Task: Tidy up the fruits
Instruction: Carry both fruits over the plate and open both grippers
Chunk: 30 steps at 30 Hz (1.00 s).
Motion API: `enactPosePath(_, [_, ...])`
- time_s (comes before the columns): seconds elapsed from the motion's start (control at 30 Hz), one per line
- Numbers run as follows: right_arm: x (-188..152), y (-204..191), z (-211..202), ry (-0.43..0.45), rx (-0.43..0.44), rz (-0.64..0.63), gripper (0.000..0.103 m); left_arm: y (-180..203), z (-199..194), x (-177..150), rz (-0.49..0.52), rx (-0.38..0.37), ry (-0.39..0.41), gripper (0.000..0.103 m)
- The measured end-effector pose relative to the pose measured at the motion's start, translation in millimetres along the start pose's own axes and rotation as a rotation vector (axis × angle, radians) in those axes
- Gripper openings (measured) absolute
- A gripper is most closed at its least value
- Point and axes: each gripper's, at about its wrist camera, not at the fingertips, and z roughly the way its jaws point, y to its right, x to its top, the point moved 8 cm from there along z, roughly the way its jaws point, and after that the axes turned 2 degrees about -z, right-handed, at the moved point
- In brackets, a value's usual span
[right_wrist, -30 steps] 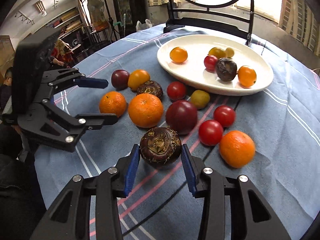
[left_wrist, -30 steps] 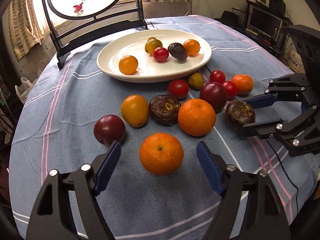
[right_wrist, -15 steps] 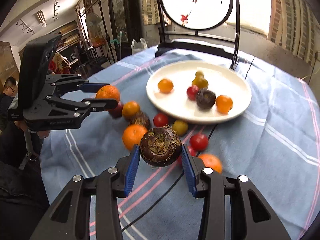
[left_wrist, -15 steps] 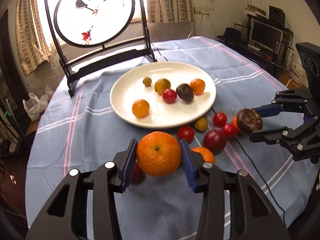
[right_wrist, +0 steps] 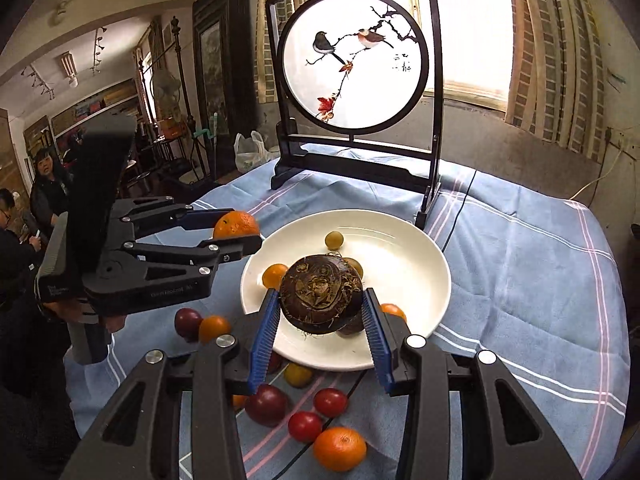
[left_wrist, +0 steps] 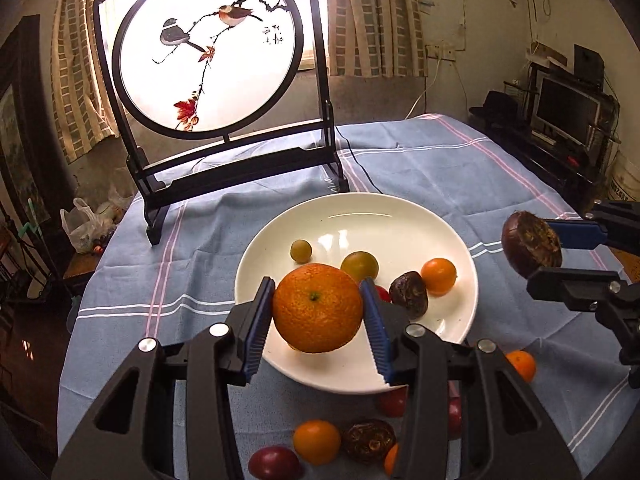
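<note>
Both grippers have risen over the plate (left_wrist: 460, 240), left gripper (left_wrist: 318, 314) fingers clamping the orange (left_wrist: 318, 308), right gripper (right_wrist: 320, 316) the brown fruit (right_wrist: 320, 294).

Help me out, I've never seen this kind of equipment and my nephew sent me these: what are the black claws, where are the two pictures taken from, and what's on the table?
The claws are hand-held two-finger grippers, one in each of a person's hands; there is no robot arm. Each carries a wide-angle camera looking along its own fingers, so each picture shows one gripper from behind and the other from the side.

In the left camera's picture, the left gripper squeezes an orange. In the right camera's picture, the right gripper squeezes a dark brown, rough-skinned fruit. Both are held above a white plate that already holds several small fruits. More fruits lie loose on the blue tablecloth. Behind stands a round bird painting in a black frame.
</note>
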Motion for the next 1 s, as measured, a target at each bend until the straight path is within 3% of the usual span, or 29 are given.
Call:
enactPosePath(0.83, [11.6, 41.2, 103.1, -0.146, -0.070, 0.035, 0.043, -16.3, 80.6, -1.0, -0.020, 0.075, -0.129, 0.043])
enactPosePath(0.9, [10.3, 43.5, 111.3, -0.164, -0.074, 0.037, 0.044, -17.0, 85.9, -1.9, -0.025, 0.083, -0.139, 0.044])
enactPosePath(0.97, [9.6, 46.9, 113.9, -0.153, -0.096, 0.044, 0.053, -16.0, 88.6, -3.4, -0.021, 0.079, -0.139, 0.044])
enactPosePath(1.0, [8.9, 48.3, 113.0, -0.148, -0.095, 0.057, 0.053, -16.4, 87.3, -3.4, -0.023, 0.080, -0.129, 0.046])
